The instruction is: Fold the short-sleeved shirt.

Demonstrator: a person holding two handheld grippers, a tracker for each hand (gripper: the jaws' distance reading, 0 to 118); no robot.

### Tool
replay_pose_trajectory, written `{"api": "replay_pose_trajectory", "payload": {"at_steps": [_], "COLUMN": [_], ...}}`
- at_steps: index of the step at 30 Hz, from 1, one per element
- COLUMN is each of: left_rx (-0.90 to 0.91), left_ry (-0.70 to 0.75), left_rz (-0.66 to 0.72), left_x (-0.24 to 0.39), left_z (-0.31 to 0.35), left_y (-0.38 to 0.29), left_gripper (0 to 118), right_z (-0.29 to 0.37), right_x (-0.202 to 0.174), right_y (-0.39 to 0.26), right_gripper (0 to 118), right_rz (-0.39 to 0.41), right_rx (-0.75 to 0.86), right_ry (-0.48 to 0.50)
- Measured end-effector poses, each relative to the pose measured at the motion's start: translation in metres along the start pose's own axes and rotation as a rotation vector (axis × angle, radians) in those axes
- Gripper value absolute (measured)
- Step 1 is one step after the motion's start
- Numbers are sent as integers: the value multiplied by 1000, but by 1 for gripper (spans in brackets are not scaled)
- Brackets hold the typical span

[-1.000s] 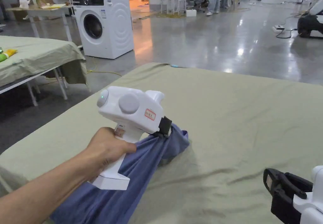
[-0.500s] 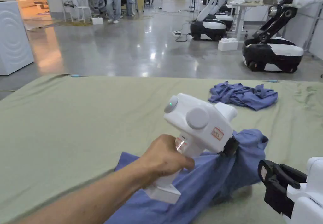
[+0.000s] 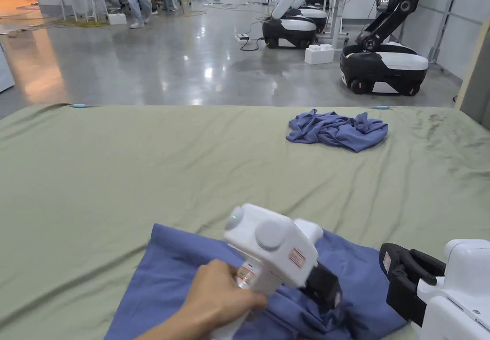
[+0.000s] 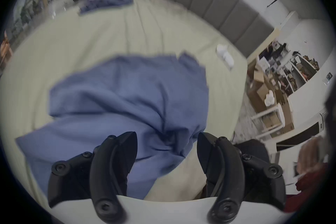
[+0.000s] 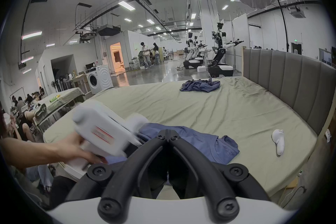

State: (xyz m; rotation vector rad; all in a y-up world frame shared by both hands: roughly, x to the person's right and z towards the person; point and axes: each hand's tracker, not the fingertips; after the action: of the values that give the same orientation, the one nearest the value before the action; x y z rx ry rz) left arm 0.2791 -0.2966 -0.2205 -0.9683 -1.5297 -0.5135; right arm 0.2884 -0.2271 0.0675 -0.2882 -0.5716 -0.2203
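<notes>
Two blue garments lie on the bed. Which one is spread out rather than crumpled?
The near shirt under the left gripper is spread fairly flat; the far garment lies crumpled in a heap across the bed.

A blue short-sleeved shirt [image 3: 191,269] lies rumpled, partly spread, at the near edge of the green-sheeted bed [image 3: 143,164], collar toward the right

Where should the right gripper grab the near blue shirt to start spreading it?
Likely the collar end of the blue shirt, coming from the headboard side with the right gripper: that edge lies bunched and raised off the sheet, giving the jaws something to pinch.
</notes>
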Motion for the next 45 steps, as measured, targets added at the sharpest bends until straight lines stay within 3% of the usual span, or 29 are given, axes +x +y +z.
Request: {"api": "replay_pose_trajectory", "payload": {"at_steps": [4, 7, 8, 9, 10, 11, 13, 15, 18, 23, 26, 28, 29, 31, 34, 36, 38, 41, 45], "left_rx": [347, 559, 579, 609, 623, 598, 631, 551, 566, 566, 529, 476, 387, 304, 18, -122, -67, -136, -260], "left_ry": [113, 300, 371, 450, 473, 437, 598, 537, 547, 547, 530, 451, 380, 301, 394, 407, 467, 443, 541], "left_rz": [36, -1, 12, 50, 89, 97, 102, 146, 182, 186, 269, 389, 487, 656, 743, 712, 621, 615, 413], "left_x": [-4, -3, -4, -5, -8, -13, -11, -15, -14, -19, -33, -63, -86, -125, -163, -171, -169, -153, -112], "left_z": [128, 212, 232, 246, 255, 263, 261, 259, 271, 271, 264, 249, 237, 203, 140, 109, 106, 118, 110], "left_y": [-26, -82, -103, -125, -143, -161, -198, -222, -238, -239, -230, -219, -209, -205, -204, -215, -215, -202, -200], "left_gripper": [80, 79, 72, 20, 20, 0, 0, 0, 0, 0, 2, 97, 104, 103, 103, 103, 102, 99, 71], "right_z": [9, 20, 22, 25, 27, 30, 36, 39, 38, 37, 35, 32, 30, 26, 23, 22, 23, 17, 8], "right_x": [5, 11, 13, 14, 15, 15, 15, 13, 6, 1, -1, 0, 1, 1, -1, -2, -2, 1, 17], "right_y": [7, 13, 14, 15, 15, 15, 15, 16, 18, 20, 19, 18, 18, 18, 16, 15, 13, 10, 10], "right_gripper": [2, 2, 2, 2, 2, 2, 2, 2, 2, 2, 2, 2, 2, 2, 2, 2, 2, 2, 2], "right_rz": [-40, -15, 2, 15, 20, 18, 12, 5, 11, -25, -16, -24, -33, -48, -62, -54, -45, -17, -70], "right_rx": [42, 96, 112, 116, 119, 120, 127, 132, 124, 112, 104, 92, 86, 75, 65, 55, 42, 24, 19], "right_ry": [-7, -64, -85, -105, -111, -107, -105, -102, -92, -51, -56, -49, -44, -35, -20, -17, -5, -17, -38]}}
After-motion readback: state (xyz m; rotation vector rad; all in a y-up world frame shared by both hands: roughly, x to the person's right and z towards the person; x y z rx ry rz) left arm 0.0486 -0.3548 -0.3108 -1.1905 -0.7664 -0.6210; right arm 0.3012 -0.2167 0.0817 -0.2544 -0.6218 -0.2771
